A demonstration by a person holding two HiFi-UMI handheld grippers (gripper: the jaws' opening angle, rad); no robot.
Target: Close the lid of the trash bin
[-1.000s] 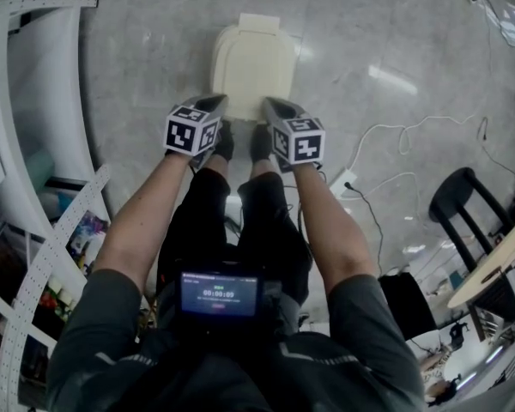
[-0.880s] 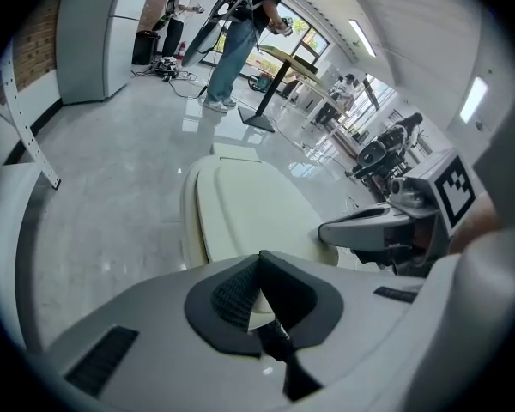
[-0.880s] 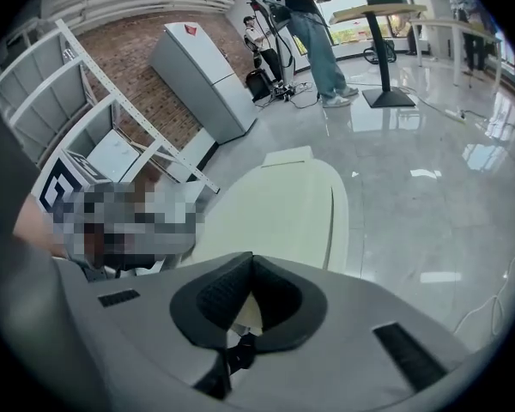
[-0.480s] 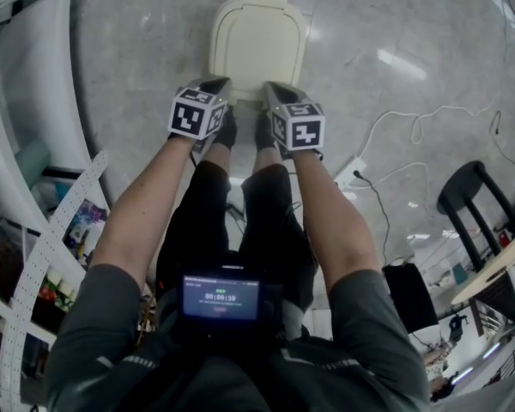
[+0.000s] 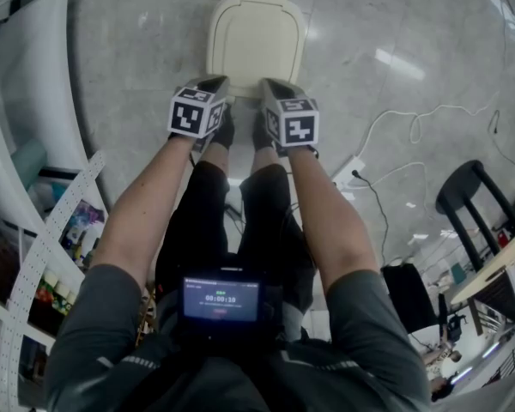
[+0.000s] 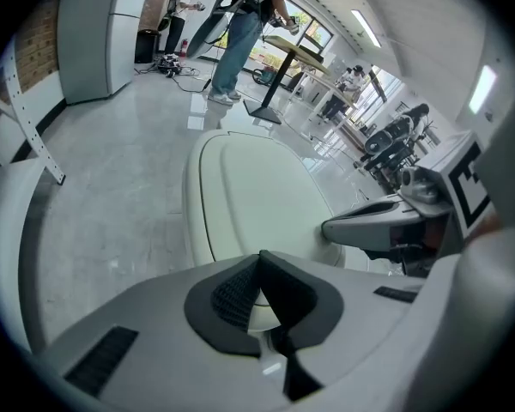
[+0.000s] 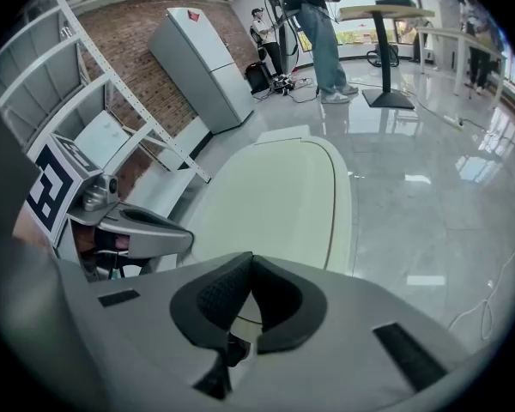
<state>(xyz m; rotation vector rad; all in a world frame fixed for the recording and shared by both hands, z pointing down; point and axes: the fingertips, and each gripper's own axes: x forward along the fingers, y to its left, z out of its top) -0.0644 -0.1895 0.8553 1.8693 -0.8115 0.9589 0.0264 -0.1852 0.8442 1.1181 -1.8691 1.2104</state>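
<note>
Grey floor (image 5: 137,50) | trash bin (image 5: 257,37) just ahead of hand-held grippers (image 5: 216,82) (image 5: 270,84)

trash bin (image 5: 256,45): on floor (image 5: 137,58) just ahead of both grippers, lid down | left gripper (image 5: 213,84), right gripper (image 5: 270,86): side by side at bin's near edge, above person's shoes (image 5: 225,140) | shelving rack (image 5: 56,239): left of left gripper | power strip (image 5: 348,174), cable (image 5: 379,123): on floor, right of right gripper | chair (image 5: 468,200): farther right, beside round table (image 5: 493,264)
</note>
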